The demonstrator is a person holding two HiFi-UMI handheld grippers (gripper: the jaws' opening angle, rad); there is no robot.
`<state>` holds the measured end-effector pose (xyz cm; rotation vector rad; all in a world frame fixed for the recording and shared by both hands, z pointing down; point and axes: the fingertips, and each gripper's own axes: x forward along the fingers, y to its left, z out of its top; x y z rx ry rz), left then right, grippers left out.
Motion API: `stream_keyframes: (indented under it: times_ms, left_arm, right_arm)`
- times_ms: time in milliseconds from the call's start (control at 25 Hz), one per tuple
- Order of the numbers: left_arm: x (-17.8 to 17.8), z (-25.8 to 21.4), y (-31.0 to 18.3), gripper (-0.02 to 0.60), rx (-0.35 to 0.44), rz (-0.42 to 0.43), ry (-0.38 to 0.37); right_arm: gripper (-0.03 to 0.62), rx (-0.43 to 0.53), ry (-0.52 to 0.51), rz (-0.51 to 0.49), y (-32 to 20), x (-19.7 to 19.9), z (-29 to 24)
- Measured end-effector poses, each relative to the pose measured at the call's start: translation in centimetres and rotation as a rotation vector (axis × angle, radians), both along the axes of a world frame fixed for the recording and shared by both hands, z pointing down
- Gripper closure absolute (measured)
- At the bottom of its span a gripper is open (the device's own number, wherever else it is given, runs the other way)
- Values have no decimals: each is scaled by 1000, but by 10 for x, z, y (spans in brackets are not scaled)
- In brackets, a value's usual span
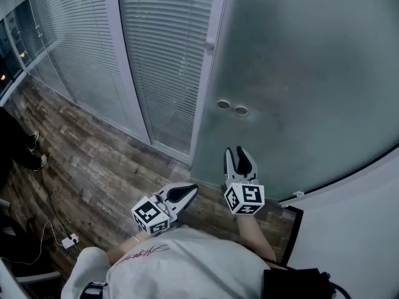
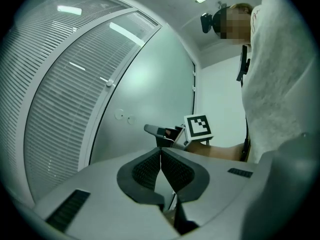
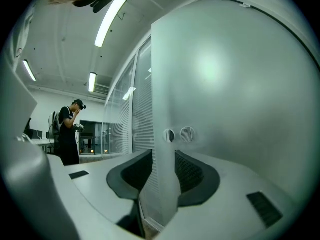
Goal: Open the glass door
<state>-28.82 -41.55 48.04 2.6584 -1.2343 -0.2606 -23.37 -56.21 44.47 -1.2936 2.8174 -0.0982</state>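
My right gripper (image 1: 235,149) (image 3: 163,154) points level at the frosted glass door (image 1: 299,73) (image 3: 240,109). Its jaws stand well apart and clamp nothing. In the right gripper view the door's free edge shows in the gap between them, but I cannot tell whether either pad touches it. My left gripper (image 1: 190,190) (image 2: 161,150) hangs lower and to the left. Its jaws are pressed together at the tips with nothing between them. It aims toward the same door edge, with the right gripper's marker cube (image 2: 198,126) just ahead of it.

Two small round fittings (image 1: 232,108) (image 3: 179,134) sit side by side on the door, close to its free edge and above my right gripper. The door stands swung out from its frame, and its bottom edge sweeps a curve over the wood-pattern floor (image 1: 93,161).

Left of the door edge is a white frame post with a small knob (image 1: 210,44). Beyond it runs a row of glass panels with closed venetian blinds (image 1: 162,48) behind them. A white wall (image 1: 355,229) fills the right side, near my right arm.

A thin cable with a white plug (image 1: 70,240) lies on the floor at my left. Further left stand the dark legs and shoes of a person (image 1: 19,142). In the right gripper view a person in dark clothes (image 3: 67,134) stands well away, past the glass panels, under long ceiling lights (image 3: 111,19).
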Motion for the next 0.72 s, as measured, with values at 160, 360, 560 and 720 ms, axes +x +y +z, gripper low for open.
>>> stream_keyframes:
  times_ms: [160,360,560,720]
  left_arm:
    - [-14,-2,-17,563,7,2,-9]
    - [-23,-4,-38,563,7,30,-8]
    - [-35,-7,-56,563,13,54,-21]
    - [-43,-2,-65,563,0,57,-18]
  right_arm:
    - [428,50,9,81,-53,-21,-21]
    - [407,54,26,165,-104,-43,-23]
    - [407,52,14,219,-128,-53,-32]
    - [408,52,-7,252,-141,-56,-30]
